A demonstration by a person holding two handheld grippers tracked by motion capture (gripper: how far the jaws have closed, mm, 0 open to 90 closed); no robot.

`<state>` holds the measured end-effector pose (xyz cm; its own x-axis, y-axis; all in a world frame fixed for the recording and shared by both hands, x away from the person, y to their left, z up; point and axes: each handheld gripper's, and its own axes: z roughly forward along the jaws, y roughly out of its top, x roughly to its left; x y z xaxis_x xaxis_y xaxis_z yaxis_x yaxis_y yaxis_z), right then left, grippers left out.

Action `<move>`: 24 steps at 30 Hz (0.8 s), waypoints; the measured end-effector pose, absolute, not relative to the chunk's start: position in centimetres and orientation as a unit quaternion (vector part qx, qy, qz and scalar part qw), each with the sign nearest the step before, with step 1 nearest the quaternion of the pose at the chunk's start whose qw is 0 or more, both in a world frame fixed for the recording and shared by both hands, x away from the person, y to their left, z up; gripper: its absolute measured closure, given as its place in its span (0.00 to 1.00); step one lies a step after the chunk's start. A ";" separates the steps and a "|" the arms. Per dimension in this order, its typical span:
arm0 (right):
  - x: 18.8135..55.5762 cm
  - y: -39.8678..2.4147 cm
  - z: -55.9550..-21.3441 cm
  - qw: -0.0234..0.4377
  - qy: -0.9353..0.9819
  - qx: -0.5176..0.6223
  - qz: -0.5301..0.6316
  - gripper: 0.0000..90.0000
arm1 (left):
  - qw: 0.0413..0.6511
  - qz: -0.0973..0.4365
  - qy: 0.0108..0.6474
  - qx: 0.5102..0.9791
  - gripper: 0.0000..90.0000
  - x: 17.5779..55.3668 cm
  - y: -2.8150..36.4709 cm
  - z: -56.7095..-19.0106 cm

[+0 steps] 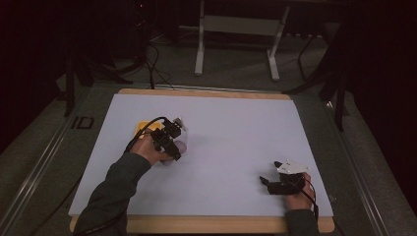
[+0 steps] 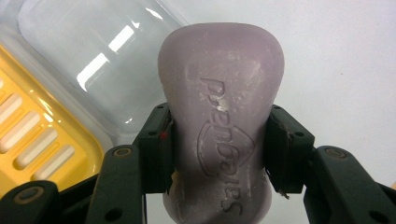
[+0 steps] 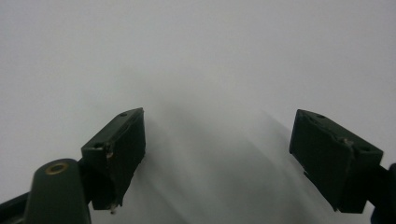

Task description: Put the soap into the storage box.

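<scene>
A pale purple bar of soap (image 2: 222, 126) with raised lettering is clamped at its waist between both pads of my left gripper (image 2: 219, 149). In the high view that left gripper (image 1: 173, 147) sits left of centre, with the soap (image 1: 180, 146) just right of a yellow soap dish (image 1: 143, 129). The slotted yellow soap dish (image 2: 32, 140) lies to the left in the left gripper view, and its clear plastic lid (image 2: 98, 60) lies beyond it. My right gripper (image 3: 217, 154) stands open over bare white surface, near the front right of the table (image 1: 268, 183).
A white sheet (image 1: 231, 132) covers the wooden table top. Behind the table stand a white metal frame (image 1: 236, 39) and dark cables (image 1: 157, 69) on the floor. The person's dark green sleeve (image 1: 113, 191) comes in from the bottom left.
</scene>
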<state>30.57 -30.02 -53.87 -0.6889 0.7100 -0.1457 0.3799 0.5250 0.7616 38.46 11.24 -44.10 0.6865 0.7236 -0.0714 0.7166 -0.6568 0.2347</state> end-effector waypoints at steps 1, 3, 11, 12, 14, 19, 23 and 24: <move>30.6 -30.0 -53.9 0.226 0.843 0.323 0.365 0.20 | 0.124 0.013 0.398 0.909 0.55 38.5 11.3 -44.1; 30.6 -30.0 -53.9 0.226 0.843 0.323 0.365 0.20 | 0.127 0.014 0.399 0.908 0.56 38.7 11.4 -43.9; 30.6 -30.0 -53.9 0.227 0.843 0.323 0.365 0.20 | 0.131 0.016 0.412 0.902 0.56 39.4 12.1 -43.7; 30.6 -30.0 -53.9 0.227 0.843 0.323 0.365 0.20 | 0.131 0.016 0.412 0.902 0.55 39.4 12.1 -43.7; 30.6 -30.0 -53.9 0.227 0.843 0.323 0.365 0.20 | 0.132 0.018 0.418 0.899 0.56 39.7 12.4 -43.7; 30.6 -30.0 -53.9 0.227 0.843 0.323 0.365 0.20 | 0.132 0.021 0.428 0.894 0.56 40.1 12.8 -43.7; 30.6 -30.0 -53.9 0.227 0.843 0.323 0.365 0.20 | 0.132 0.022 0.435 0.890 0.55 40.5 13.2 -43.7; 30.6 -30.0 -53.9 0.227 0.843 0.323 0.366 0.20 | 0.134 0.023 0.438 0.889 0.56 40.5 13.2 -43.8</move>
<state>30.56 -30.01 -53.88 -0.6889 0.7100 -0.1463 0.3785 0.5244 0.7627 40.54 13.22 -43.76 0.6147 0.7850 -0.0766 0.7728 -0.5800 0.2577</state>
